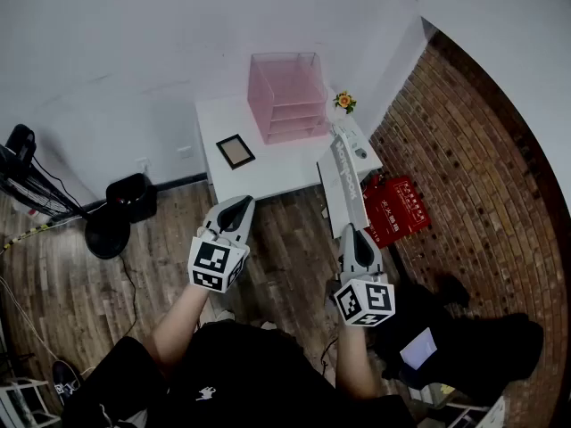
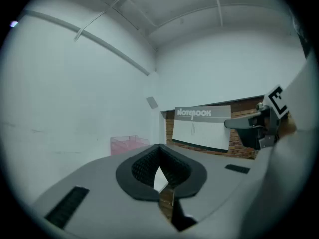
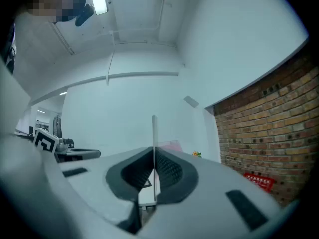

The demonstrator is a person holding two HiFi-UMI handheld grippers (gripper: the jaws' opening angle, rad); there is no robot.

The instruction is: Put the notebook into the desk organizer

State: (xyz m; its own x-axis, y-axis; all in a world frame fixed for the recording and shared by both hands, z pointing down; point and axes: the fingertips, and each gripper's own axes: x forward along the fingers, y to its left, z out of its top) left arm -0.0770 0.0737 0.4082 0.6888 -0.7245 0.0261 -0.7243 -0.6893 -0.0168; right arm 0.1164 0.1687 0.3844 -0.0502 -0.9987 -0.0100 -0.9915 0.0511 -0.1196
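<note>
Notebook (image 1: 344,184), thin, white with a grey band lettered NOTEBOOK, stands edge-on clamped in the right tongs (image 1: 350,231), in the air beside the white worktop (image 1: 268,173); left tongs (image 1: 240,203) closed, empty.

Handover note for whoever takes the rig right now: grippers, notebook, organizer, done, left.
Left gripper: shut, nothing between its jaws, held in the air short of the table.
Right gripper: shut on the notebook, gripped by one edge and held in the air near the table's right front corner.
Desk organizer: pink, at the far side of the white table, near the wall.
Done: notebook is in the grip, off any surface.
Left: carry it to the organizer, slide it in, let go.
</note>
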